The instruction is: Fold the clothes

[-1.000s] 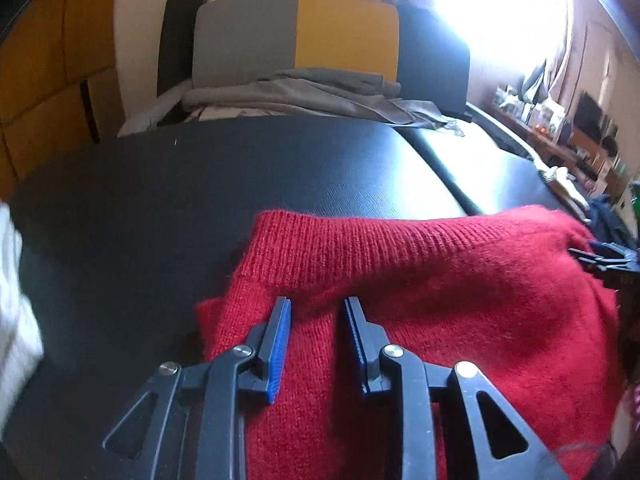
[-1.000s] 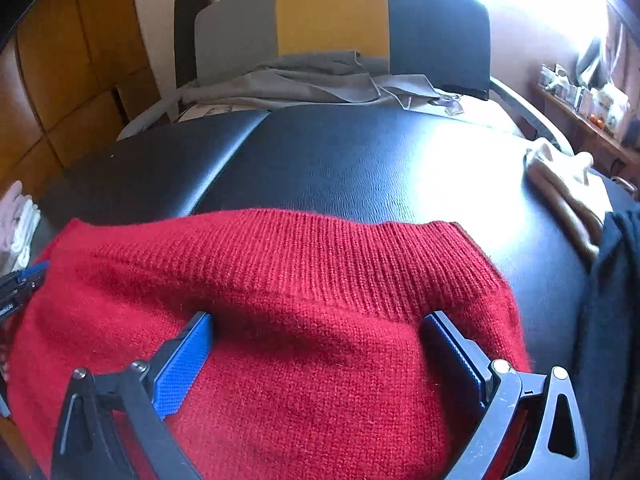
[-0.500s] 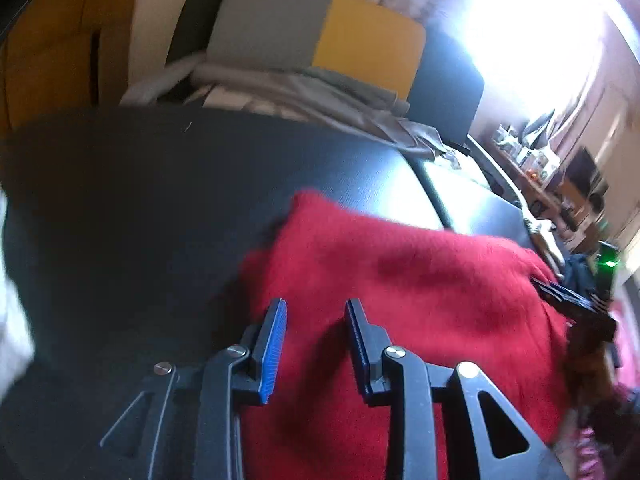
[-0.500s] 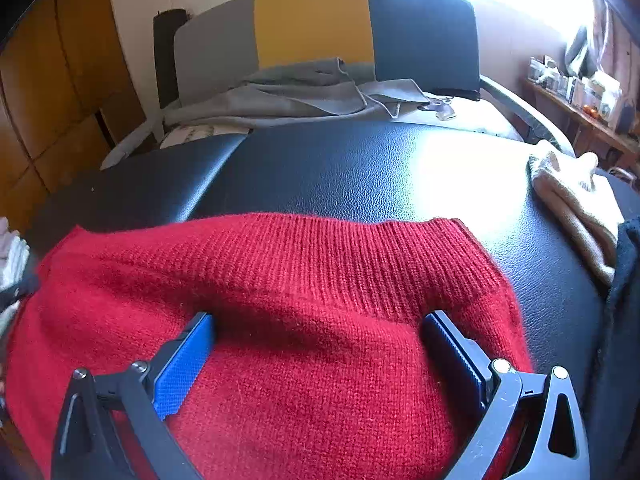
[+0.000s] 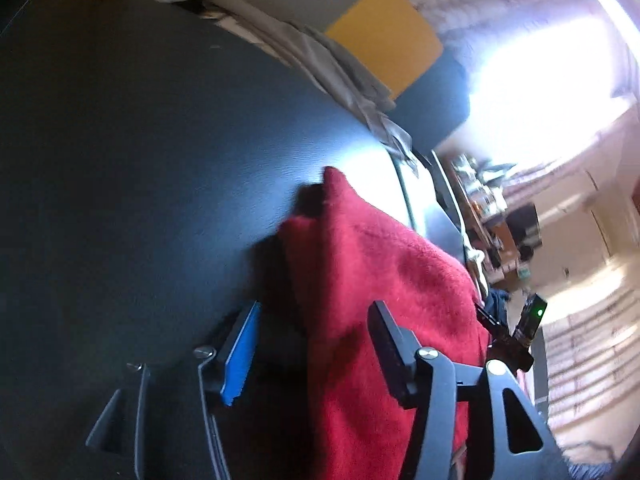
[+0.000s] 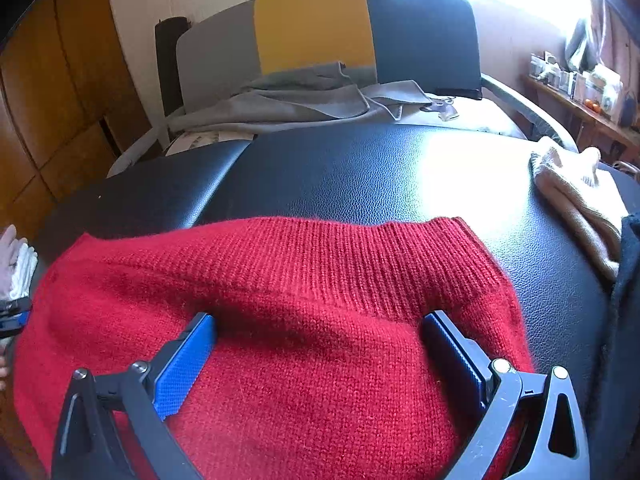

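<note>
A red knitted sweater (image 6: 304, 300) lies on the black leather surface (image 6: 360, 172), its ribbed hem toward the far side. My right gripper (image 6: 318, 332) is open, its blue-padded fingers resting wide apart on the sweater's near part. In the tilted left wrist view the sweater (image 5: 384, 300) shows as a raised red fold. My left gripper (image 5: 312, 320) is open at the sweater's left edge, with the fold's edge lying between its fingers.
A grey garment (image 6: 304, 100) lies on a grey, yellow and black chair (image 6: 320, 28) behind the surface. A beige folded cloth (image 6: 576, 196) and a dark garment (image 6: 628, 280) lie at the right. White cloth (image 6: 16, 264) lies at the left edge.
My left gripper has rolled to the left and its fingers have opened wider, sliding toward the sweater's left edge. My right gripper has stayed open on the sweater.
</note>
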{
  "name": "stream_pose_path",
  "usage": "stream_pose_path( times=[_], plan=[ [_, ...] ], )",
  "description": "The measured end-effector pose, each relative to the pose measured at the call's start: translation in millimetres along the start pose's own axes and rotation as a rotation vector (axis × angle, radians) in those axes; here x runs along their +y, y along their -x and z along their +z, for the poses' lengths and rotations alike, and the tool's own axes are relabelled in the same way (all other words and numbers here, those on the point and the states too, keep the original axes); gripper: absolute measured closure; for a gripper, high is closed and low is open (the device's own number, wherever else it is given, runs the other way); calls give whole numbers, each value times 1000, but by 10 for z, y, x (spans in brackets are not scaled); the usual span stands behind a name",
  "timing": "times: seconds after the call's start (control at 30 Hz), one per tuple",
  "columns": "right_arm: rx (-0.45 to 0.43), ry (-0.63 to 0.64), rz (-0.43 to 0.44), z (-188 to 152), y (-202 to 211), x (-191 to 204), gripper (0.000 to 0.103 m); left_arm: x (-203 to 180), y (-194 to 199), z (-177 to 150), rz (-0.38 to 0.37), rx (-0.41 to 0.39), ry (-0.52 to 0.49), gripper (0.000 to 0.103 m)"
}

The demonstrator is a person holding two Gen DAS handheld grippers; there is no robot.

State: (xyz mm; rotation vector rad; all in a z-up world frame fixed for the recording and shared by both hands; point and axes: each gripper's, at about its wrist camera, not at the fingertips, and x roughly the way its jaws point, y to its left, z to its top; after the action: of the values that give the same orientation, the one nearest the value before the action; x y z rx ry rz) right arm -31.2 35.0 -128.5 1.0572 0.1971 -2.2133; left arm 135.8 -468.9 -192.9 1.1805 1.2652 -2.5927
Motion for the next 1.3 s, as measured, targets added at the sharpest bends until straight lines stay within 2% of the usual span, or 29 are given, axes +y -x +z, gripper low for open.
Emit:
stream_pose_path(
  times=[0.13, 0.23, 0.27, 0.3, 0.33, 0.37, 0.57, 0.8, 0.97, 1.13, 1.17, 1.27, 1.3],
  plan=[
    [-1, -1, 2, -6, -8, -6, 0, -134, -216, 138, -21, 8, -66, 26],
    [-3, -6, 10, -9, -14, -18, 0, -310, -344, 124, 5, 37, -157, 27],
    [-4, -8, 13, -11, -14, -21, 0, -328, -367, 118, -3, 55, -153, 48],
    [-5, -11, 15, -13, -15, -24, 0, -340, -392, 111, -13, 75, -144, 75],
    [-5, -12, 18, -15, -16, -28, 0, -266, -440, 110, -43, 104, -64, 83],
    [-6, -14, 20, -16, -15, -33, 0, -227, -417, 115, -52, 83, -29, 85],
    [21, 14, 21, -2, 10, 18, 0, -312, -248, 286, 87, 19, -73, 88],
    [143, 459, 230, -64, 597, 413, 0, -267, 287, 811, 249, -24, -115, 89],
    [204, 609, 345, -111, 752, 642, 7, -566, 497, 949, 307, 3, -195, 89],
    [209, 690, 420, -32, 620, 872, 7, -852, 543, 972, 309, 31, -202, 89],
    [239, 706, 441, -27, 513, 906, 7, -908, 549, 977, 304, 35, -201, 89],
    [355, 751, 351, -154, 93, 895, 5, -1060, 587, 968, 249, 38, -164, 89],
    [329, 750, 361, -179, 68, 859, 2, -1130, 622, 959, 220, 36, -151, 89]
  ],
)
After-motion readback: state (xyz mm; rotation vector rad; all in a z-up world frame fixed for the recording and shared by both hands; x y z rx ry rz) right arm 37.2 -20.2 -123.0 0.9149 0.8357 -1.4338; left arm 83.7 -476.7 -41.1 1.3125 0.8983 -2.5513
